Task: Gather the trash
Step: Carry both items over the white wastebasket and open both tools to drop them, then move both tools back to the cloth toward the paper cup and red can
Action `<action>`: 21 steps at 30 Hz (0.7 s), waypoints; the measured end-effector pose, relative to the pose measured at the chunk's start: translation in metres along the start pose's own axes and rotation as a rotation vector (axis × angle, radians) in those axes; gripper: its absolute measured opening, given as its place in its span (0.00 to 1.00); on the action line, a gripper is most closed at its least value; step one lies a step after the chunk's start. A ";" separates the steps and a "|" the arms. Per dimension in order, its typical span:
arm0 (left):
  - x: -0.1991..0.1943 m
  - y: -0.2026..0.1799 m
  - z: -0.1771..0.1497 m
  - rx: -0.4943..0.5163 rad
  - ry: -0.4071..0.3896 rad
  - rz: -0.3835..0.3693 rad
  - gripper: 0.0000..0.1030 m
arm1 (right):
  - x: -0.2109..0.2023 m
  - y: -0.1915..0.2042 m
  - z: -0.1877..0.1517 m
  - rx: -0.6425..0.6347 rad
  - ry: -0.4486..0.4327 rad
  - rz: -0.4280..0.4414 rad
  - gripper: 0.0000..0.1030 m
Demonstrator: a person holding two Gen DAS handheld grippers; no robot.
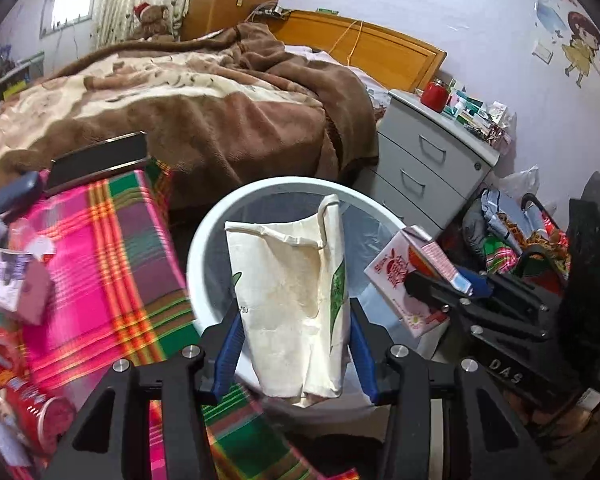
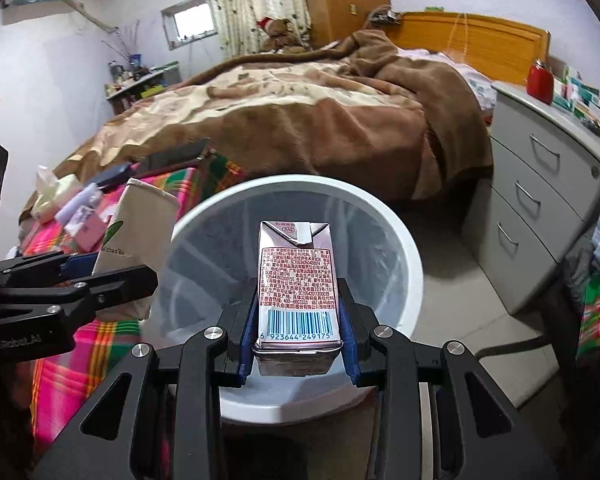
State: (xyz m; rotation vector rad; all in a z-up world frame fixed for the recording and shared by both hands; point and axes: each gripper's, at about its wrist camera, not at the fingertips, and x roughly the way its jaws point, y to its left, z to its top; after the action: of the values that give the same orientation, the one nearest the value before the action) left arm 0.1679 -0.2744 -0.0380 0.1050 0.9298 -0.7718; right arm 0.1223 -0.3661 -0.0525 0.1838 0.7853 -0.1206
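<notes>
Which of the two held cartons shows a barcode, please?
The pink milk carton in the right gripper; the cream carton in the left gripper shows only green print.

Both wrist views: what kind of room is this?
A bedroom, lived-in: a bed under a brown blanket, a grey drawer unit beside it, a white waste bin on the floor.
</notes>
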 end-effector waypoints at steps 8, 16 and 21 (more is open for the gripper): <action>0.011 0.001 0.006 0.004 -0.001 -0.001 0.67 | 0.004 -0.010 -0.001 0.035 0.012 -0.027 0.65; -0.005 0.011 0.000 -0.025 -0.029 0.024 0.67 | -0.007 -0.006 -0.003 0.017 0.001 -0.047 0.65; -0.036 0.026 -0.014 -0.073 -0.072 0.050 0.67 | -0.019 0.007 0.002 0.010 -0.036 -0.031 0.65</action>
State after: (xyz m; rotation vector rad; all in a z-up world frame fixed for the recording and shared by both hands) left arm 0.1626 -0.2298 -0.0257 0.0362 0.8833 -0.6898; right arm 0.1116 -0.3585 -0.0371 0.1788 0.7515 -0.1572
